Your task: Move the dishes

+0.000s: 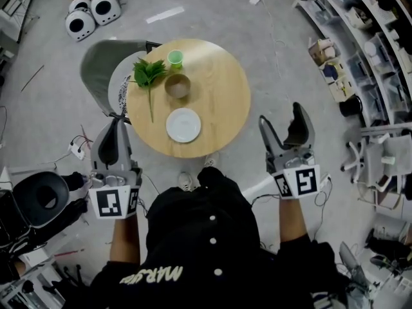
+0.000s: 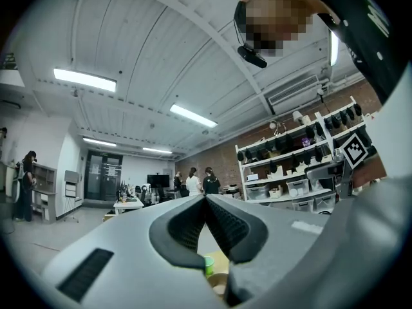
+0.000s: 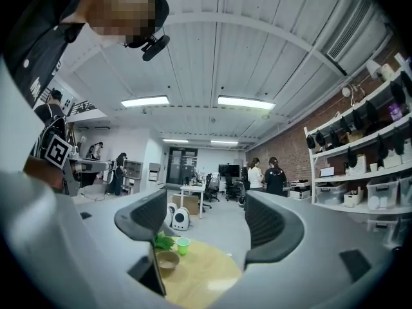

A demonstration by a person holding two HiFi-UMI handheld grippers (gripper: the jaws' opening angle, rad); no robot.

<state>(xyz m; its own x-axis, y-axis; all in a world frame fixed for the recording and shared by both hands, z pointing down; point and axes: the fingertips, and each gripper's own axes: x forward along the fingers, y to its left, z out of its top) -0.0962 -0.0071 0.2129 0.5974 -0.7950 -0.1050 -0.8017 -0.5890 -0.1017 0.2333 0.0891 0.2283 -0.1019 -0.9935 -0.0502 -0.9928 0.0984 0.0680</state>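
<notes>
A round wooden table [image 1: 222, 85] carries a white plate [image 1: 183, 125] near its front, a brown bowl [image 1: 177, 85] in the middle and a small green cup [image 1: 175, 58] at the back. A leafy green sprig [image 1: 148, 76] lies to their left. My left gripper [image 1: 118, 122] hangs shut and holds nothing, just off the table's front-left edge. My right gripper [image 1: 282, 118] is open and empty, off the table's right side. The left gripper view shows its jaws pressed together, with the cup [image 2: 208, 264] below them. Between the right gripper's [image 3: 206, 221] spread jaws I see bowl [image 3: 167, 259] and cup [image 3: 183, 244].
A grey chair [image 1: 103, 63] stands at the table's far left. Two white round devices [image 1: 90, 11] sit on the floor beyond it. Shelving with boxes [image 1: 360, 50] lines the right side. A black round seat [image 1: 40, 198] is at my left. Several people [image 3: 264, 176] stand far off.
</notes>
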